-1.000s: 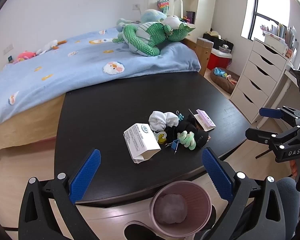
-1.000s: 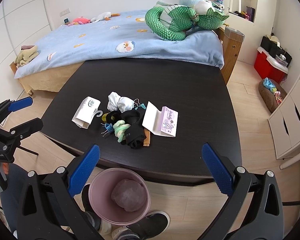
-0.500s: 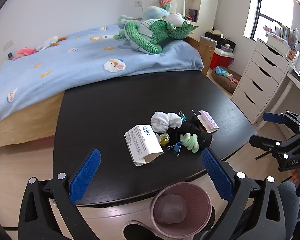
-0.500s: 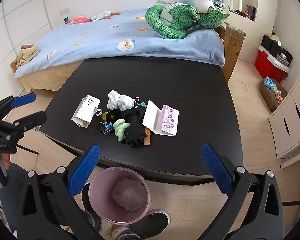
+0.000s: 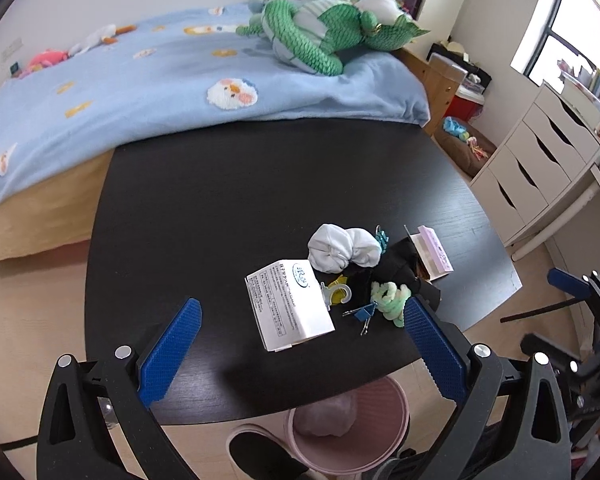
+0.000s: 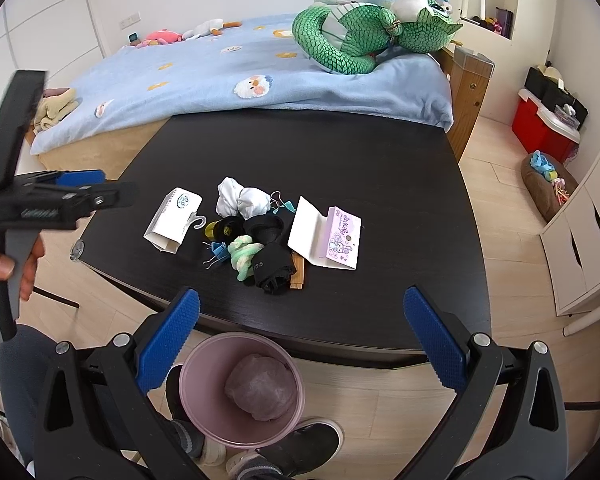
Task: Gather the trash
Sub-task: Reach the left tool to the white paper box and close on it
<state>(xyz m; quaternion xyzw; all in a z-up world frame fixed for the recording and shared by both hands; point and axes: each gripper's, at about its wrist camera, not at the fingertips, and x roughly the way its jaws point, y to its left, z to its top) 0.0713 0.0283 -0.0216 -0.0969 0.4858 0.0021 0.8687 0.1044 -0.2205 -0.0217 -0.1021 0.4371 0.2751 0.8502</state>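
You have barely begun. The round pink plastic wastebasket (image 6: 242, 390) stands on the floor just off the near edge of the dark rectangular table (image 6: 340, 152), and it holds only one crumpled pale wad (image 6: 260, 386); whether that is trash you dropped or a liner, the pictures do not tell.

Everything else waits in a cluster toward the near edge of the table. At its left end lies the white printed paper packet (image 5: 290, 306). Just beside it are a balled white cloth (image 5: 342, 248), a small yellow piece (image 5: 338, 292), a blue binder clip (image 5: 364, 314) and a pale green twisted scrunchie (image 5: 390, 298), the last touching a black crumpled cloth (image 6: 270, 266). At the right end sits a folded white card with a lilac printed flap (image 6: 326, 234).

Your left gripper (image 5: 300, 320) hangs over the near edge with its jaws spread wide and empty, the paper packet lying between them in view. Your right gripper (image 6: 302, 312) is likewise released and holds nothing, poised above the basket and the near edge.

By my reckoning, each item must be sorted; the cloths and clips may not be trash.
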